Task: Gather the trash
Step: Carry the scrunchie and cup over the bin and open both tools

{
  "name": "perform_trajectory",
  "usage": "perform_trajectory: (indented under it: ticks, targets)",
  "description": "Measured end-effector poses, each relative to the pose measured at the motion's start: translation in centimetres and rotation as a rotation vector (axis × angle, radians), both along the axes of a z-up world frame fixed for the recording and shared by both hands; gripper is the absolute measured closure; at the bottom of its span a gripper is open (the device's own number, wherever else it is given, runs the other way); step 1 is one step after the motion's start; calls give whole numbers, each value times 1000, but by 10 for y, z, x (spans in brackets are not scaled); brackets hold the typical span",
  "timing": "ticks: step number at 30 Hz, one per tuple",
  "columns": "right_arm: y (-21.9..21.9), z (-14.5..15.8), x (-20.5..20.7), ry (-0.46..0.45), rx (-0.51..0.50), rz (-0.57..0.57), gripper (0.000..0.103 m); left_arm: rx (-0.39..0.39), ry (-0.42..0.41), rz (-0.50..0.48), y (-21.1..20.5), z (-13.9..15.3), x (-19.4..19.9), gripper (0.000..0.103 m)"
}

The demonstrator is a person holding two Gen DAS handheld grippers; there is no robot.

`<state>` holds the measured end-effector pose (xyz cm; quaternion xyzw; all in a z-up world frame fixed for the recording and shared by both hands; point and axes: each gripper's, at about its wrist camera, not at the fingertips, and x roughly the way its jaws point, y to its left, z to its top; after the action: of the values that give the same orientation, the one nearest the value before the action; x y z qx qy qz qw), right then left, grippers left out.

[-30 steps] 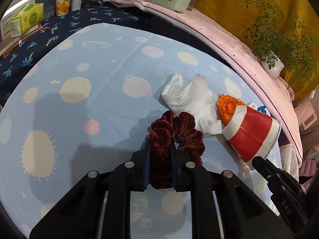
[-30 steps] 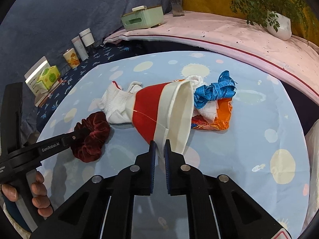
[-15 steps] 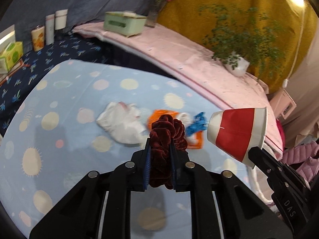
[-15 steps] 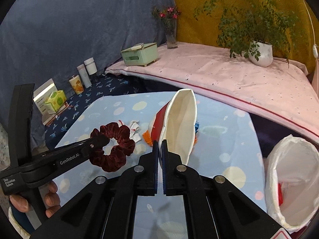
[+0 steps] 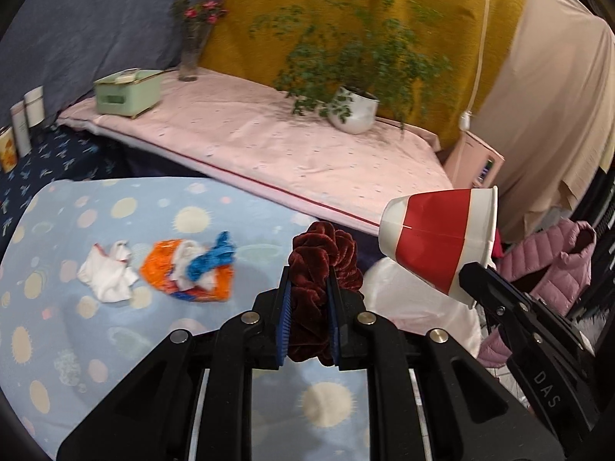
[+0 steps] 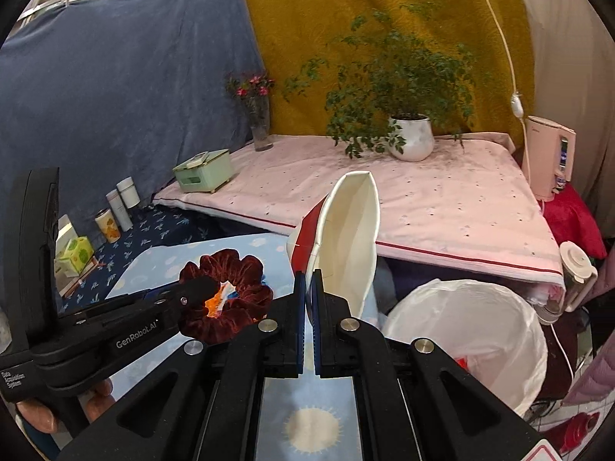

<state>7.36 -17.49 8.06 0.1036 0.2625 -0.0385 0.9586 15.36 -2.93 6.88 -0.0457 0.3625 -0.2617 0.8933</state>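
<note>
Left gripper [image 5: 307,307] is sitting at lower centre of the left wrist view, its blue-padded fingers [image 5: 283,315] pressing in from both sides on a dark red velvet scrunchie [image 5: 324,265], the jaws parted only by the width of the bunched fabric; the scrunchie is being held up off the blue planet-print tablecloth [image 5: 115,345], its upper loop bulging above the fingertips. Right gripper [image 6: 308,307] is occupying lower centre of the right wrist view, jaws nearly together with just a thin slit between the pads, pinching the rim of a red-and-white paper cup [image 6: 346,238] (squashed flat into a narrow oval, mouth facing the camera). In the left wrist view the same cup is hanging at right of frame, tilted on its side, above a white-lined trash bin [image 6: 480,326], which in the right wrist view is filling the lower right, beside the table edge, with some red and white scraps lying inside. At left of the left wrist view, a crumpled white tissue [image 5: 107,272] is lying on the cloth, just beside an orange wrapper [image 5: 161,272] that is carrying white paper and a blue crumpled strip [image 5: 211,261] on top.
</note>
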Motion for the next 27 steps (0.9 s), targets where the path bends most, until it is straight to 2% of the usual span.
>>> perform_trajectory:
  ticks: [11,27]
  targets:
    - [-70,-5,-35,0,11,-130,100,38,-11,-134,-85,2,-26,87]
    - [-127,-42,-46,66,82,-223,100,85,14,-231,-149,-20,-32,87]
